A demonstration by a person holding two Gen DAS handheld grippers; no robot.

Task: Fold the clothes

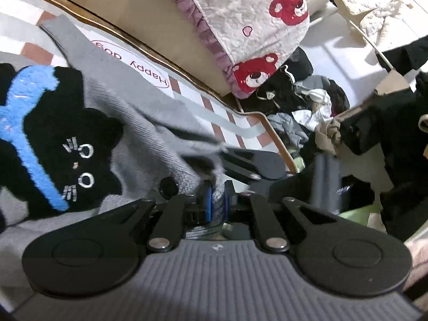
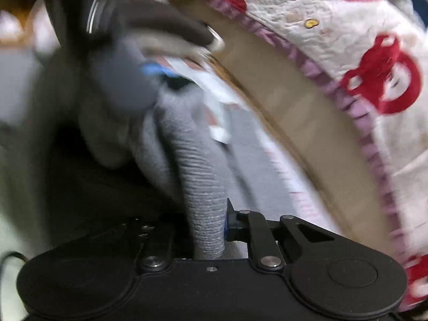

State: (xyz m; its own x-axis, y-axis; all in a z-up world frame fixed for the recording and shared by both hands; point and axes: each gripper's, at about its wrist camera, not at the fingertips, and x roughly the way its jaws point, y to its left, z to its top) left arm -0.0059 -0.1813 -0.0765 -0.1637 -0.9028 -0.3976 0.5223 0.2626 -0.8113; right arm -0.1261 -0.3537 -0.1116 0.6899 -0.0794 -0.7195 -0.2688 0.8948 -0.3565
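A grey knitted sweater [image 1: 112, 112] with a black cat and a blue band on its front lies on a checked bed cover, filling the left of the left wrist view. My left gripper [image 1: 217, 200] is shut on a bunched fold of this sweater, grey knit pinched between its blue pads. In the blurred right wrist view a ribbed grey part of the sweater [image 2: 198, 182] rises out of my right gripper [image 2: 211, 230], whose jaws are shut on it. The other gripper's dark body [image 2: 128, 29] shows above it.
A cream quilt with red bears and a purple frill [image 1: 248, 24] hangs over the padded bed frame [image 1: 149, 18]. A heap of dark and light clothes [image 1: 307, 107] lies on the floor at the right. A clothes rack with a cream garment [image 1: 374, 13] stands beyond.
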